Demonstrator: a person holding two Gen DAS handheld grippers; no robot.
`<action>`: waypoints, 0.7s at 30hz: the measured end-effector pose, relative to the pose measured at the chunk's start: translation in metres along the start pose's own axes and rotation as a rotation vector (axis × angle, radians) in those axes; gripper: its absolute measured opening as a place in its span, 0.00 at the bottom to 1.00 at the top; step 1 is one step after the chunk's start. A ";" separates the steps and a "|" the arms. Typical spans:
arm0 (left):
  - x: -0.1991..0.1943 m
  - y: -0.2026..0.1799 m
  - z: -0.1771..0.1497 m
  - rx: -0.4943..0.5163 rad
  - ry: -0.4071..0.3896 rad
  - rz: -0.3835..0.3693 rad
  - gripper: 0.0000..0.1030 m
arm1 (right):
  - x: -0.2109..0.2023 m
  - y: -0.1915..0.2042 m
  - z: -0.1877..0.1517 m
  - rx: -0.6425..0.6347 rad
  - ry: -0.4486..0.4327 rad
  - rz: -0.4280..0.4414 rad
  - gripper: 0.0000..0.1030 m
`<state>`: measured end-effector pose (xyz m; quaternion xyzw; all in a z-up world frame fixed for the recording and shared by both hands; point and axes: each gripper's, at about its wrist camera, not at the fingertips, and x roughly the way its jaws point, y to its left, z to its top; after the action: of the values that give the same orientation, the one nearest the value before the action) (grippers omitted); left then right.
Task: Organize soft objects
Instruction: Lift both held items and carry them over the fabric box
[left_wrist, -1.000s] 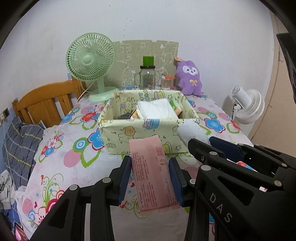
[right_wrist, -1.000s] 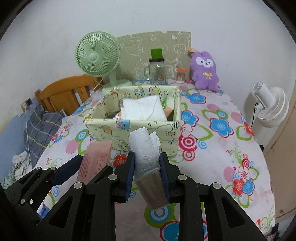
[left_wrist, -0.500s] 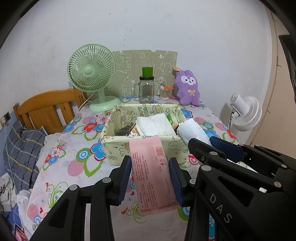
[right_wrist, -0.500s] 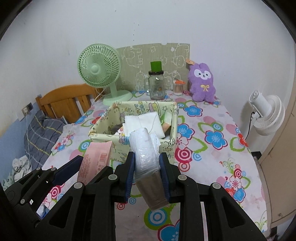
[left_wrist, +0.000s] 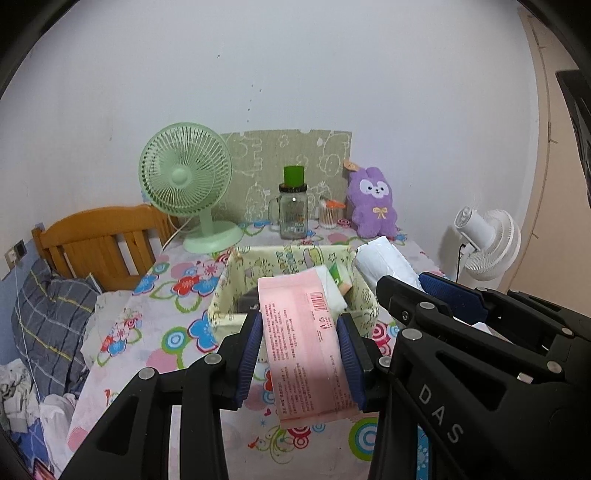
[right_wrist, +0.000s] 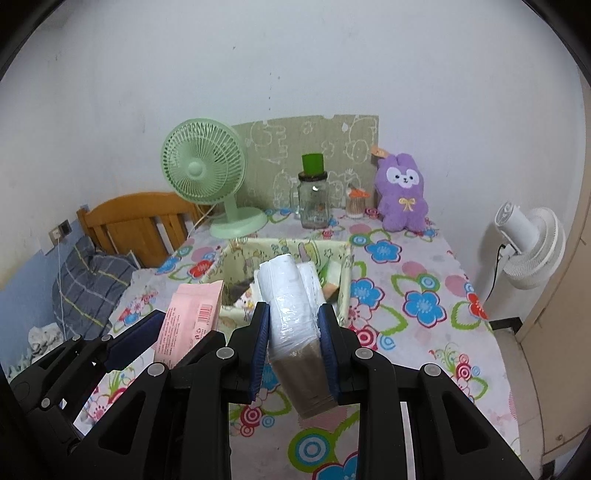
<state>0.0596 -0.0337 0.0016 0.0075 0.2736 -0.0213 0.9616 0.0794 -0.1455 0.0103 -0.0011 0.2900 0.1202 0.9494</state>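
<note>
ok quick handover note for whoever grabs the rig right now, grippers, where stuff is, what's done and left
Left gripper: shut on the flat pink plastic pack, held in the air.
Right gripper: shut on the clear-wrapped white and brown pack, also in the air.
Both sit just short of the yellow cartoon-print fabric box on the floral tablecloth.
Done: both packs picked up; folded white pack and others are already in the box.
Left: put both packs in and release.
</note>
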 end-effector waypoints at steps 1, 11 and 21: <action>0.000 0.000 0.002 0.002 -0.002 -0.001 0.41 | -0.001 -0.001 0.001 0.002 -0.004 -0.001 0.29; 0.002 0.001 0.016 0.014 -0.036 -0.008 0.41 | -0.002 -0.002 0.015 0.010 -0.043 -0.008 0.29; 0.027 0.001 0.026 0.032 -0.045 -0.017 0.41 | 0.026 -0.008 0.027 0.039 -0.051 -0.005 0.29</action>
<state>0.0967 -0.0340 0.0093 0.0203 0.2517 -0.0343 0.9670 0.1169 -0.1457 0.0176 0.0199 0.2678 0.1122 0.9567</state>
